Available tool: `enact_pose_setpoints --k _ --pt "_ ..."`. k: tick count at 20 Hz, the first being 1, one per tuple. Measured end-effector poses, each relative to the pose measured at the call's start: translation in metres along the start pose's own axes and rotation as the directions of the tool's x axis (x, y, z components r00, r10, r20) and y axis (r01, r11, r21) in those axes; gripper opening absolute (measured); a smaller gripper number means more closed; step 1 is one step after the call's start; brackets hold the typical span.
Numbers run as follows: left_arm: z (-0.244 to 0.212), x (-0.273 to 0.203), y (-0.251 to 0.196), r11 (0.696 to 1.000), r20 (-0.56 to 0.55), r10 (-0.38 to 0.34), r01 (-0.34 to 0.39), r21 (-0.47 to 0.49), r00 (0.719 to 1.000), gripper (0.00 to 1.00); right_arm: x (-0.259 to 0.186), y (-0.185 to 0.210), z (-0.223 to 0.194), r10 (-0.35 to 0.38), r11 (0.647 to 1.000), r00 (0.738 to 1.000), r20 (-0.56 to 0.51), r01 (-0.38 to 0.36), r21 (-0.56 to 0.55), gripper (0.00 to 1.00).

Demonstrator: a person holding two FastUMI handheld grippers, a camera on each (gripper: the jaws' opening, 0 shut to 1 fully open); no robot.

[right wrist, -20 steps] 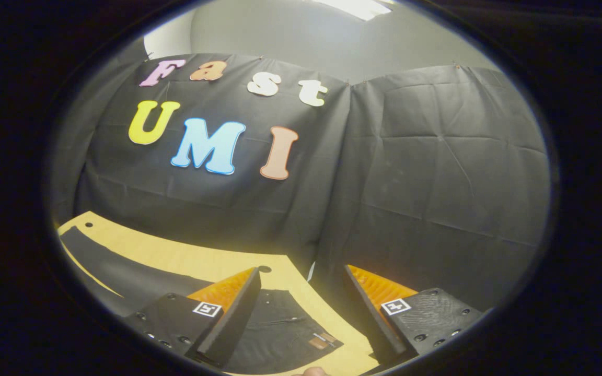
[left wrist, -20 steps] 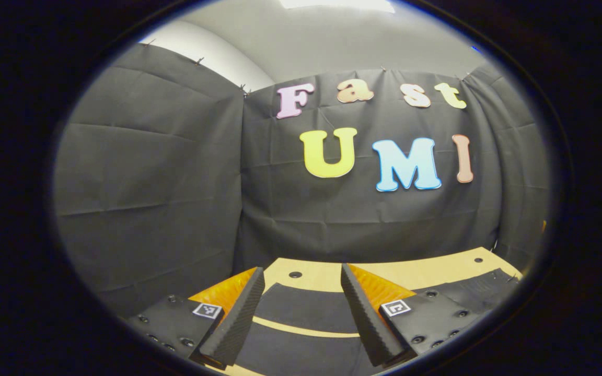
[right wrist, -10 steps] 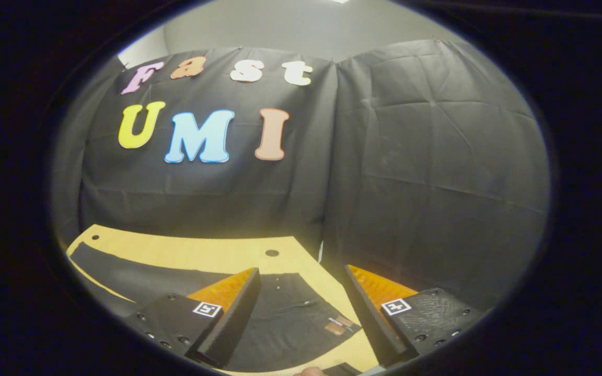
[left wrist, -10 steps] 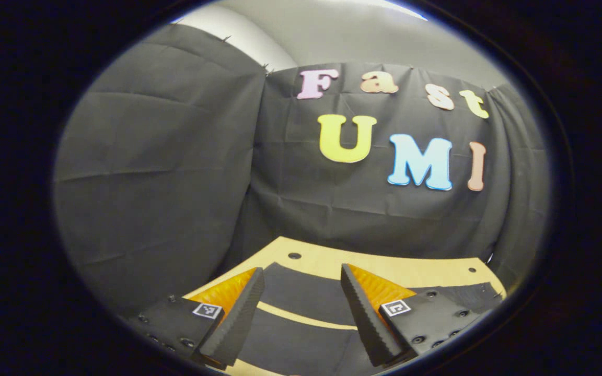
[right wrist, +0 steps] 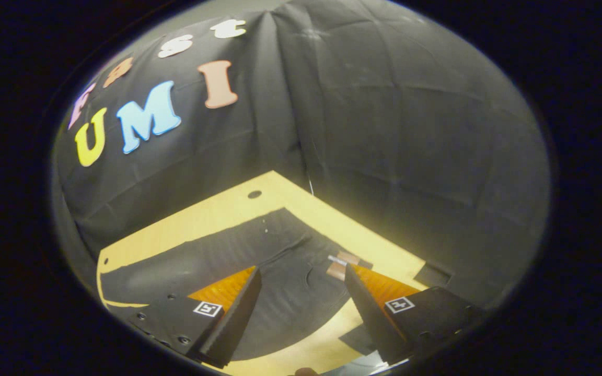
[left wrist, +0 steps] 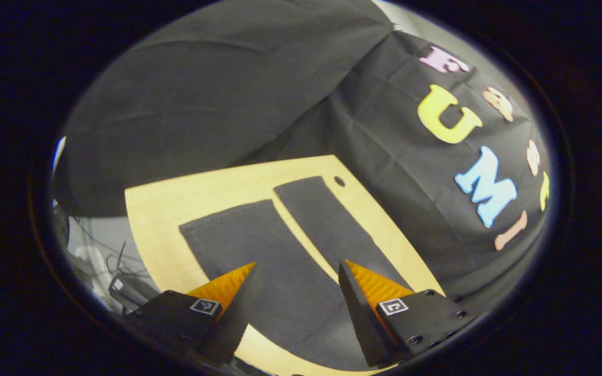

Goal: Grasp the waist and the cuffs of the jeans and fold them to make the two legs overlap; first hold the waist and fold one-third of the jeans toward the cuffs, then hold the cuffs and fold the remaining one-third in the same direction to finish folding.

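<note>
The dark denim jeans (left wrist: 280, 261) lie flat on the yellow wooden bench (left wrist: 201, 188), legs apart, beyond both fingers. The left gripper (left wrist: 296, 303) and right gripper (right wrist: 301, 308) are wide open, holding nothing.

No readable text apart from booth wall. Small square coded markers on left gripper (left wrist: 294, 313) and right gripper (right wrist: 301, 318) bodies; tan patch on jeans (right wrist: 280, 271) waist illegible.

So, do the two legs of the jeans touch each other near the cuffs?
Apart. In the left gripper view a strip of bare table runs between the two legs of the jeans from the cuffs back toward the fingers.
</note>
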State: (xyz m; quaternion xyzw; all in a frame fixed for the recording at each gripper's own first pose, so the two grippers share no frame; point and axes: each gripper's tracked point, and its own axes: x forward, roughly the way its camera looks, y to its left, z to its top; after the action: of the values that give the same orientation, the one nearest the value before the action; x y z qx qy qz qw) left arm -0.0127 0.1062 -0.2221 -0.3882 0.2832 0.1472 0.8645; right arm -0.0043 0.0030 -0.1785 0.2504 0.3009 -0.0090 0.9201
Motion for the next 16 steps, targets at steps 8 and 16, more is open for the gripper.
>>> enact_pose_setpoints --k 8,16 --pt "-0.014 0.037 0.093 0.951 -0.172 0.155 -0.194 -0.241 0.973 0.95 0.015 -0.009 -0.06 0.099 0.966 0.955 -0.281 -0.024 0.259 0.95" --pt "-0.021 0.082 0.141 0.893 -0.226 0.161 -0.239 -0.382 0.961 0.95 0.029 -0.027 -0.08 0.136 0.903 0.917 -0.375 0.041 0.427 0.95"
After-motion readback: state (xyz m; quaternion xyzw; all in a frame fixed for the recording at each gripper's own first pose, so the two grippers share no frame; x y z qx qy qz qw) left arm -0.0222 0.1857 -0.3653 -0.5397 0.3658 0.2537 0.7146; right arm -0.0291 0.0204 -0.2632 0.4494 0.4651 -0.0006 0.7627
